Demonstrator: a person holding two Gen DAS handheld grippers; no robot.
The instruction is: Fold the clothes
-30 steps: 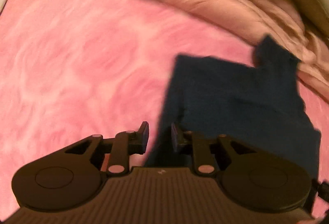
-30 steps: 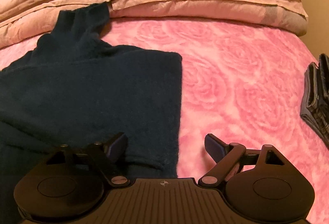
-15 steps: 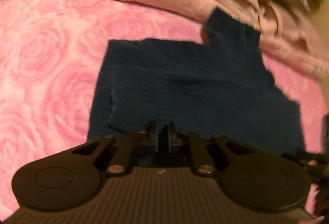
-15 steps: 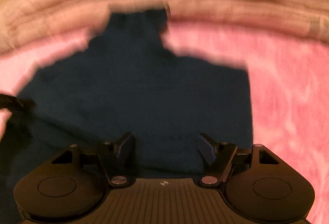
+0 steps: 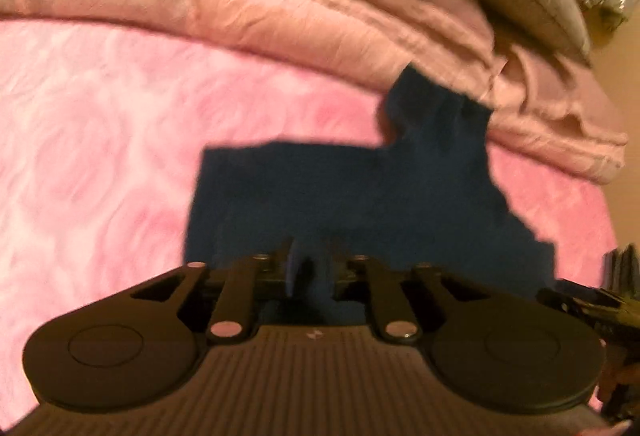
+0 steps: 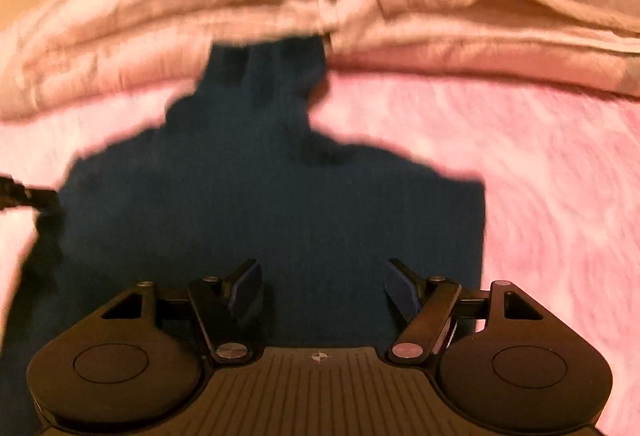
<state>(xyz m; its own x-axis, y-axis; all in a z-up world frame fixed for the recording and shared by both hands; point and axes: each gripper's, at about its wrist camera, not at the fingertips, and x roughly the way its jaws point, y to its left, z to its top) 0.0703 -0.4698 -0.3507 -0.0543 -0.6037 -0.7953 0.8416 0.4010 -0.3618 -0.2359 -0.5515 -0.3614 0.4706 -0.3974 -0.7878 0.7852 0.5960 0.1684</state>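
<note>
Motion blur softens both views; the dark sweater's [image 6: 280, 203] lower hem is hidden behind the right hand-held gripper [image 6: 322, 286].

There are no words or numbers to read. The right gripper [image 6: 322, 286] has a small round cross sign on its body. The left gripper [image 5: 310, 268] has a tiny pale mark, too blurry to read.
</note>
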